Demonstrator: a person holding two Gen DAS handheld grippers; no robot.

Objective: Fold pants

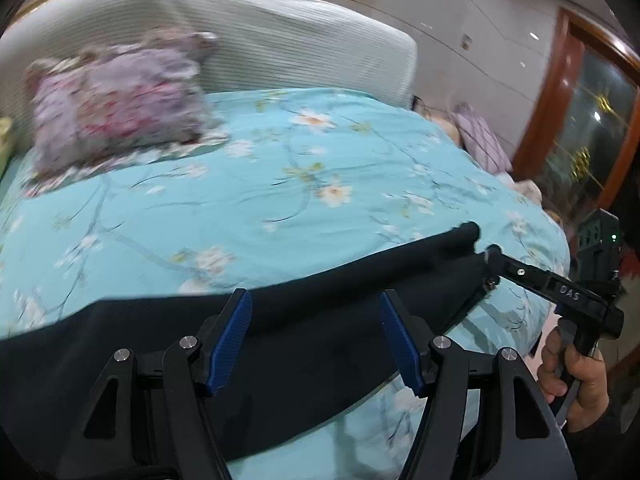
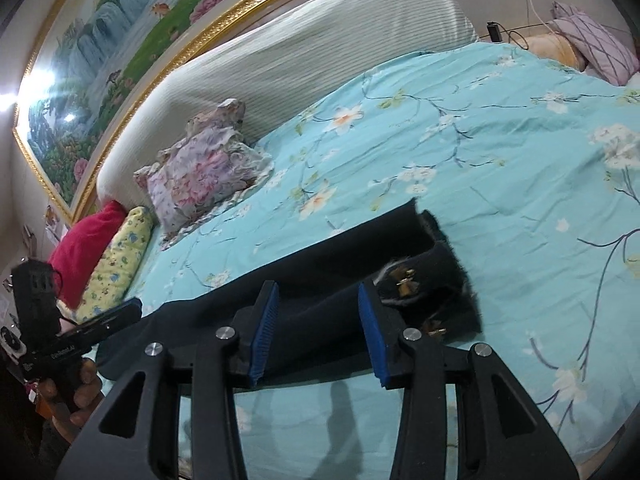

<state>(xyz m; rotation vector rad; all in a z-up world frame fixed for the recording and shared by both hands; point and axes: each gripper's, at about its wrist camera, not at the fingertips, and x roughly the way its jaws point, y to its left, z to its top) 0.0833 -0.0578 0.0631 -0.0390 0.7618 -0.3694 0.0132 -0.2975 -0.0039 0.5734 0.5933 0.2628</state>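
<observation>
Dark navy pants [image 1: 320, 344] lie in a long strip across the near side of a bed with a turquoise floral sheet [image 1: 280, 184]. My left gripper [image 1: 316, 336] is open, its blue pads over the middle of the pants, holding nothing. My right gripper [image 2: 318, 332] is open above the pants [image 2: 320, 280] near their fuzzy end with small gold bows [image 2: 404, 278]. In the left wrist view the right gripper [image 1: 490, 266] reaches the pants' far right end. In the right wrist view the left gripper [image 2: 132, 308] sits at the pants' left end.
A floral pillow [image 2: 200, 176], a yellow pillow [image 2: 116, 264] and a red cushion [image 2: 88, 240] lie by the pale striped headboard [image 2: 300, 52]. A purple cushion [image 2: 592, 48] sits past the bed's far side. A wooden door frame [image 1: 548, 92] stands at right.
</observation>
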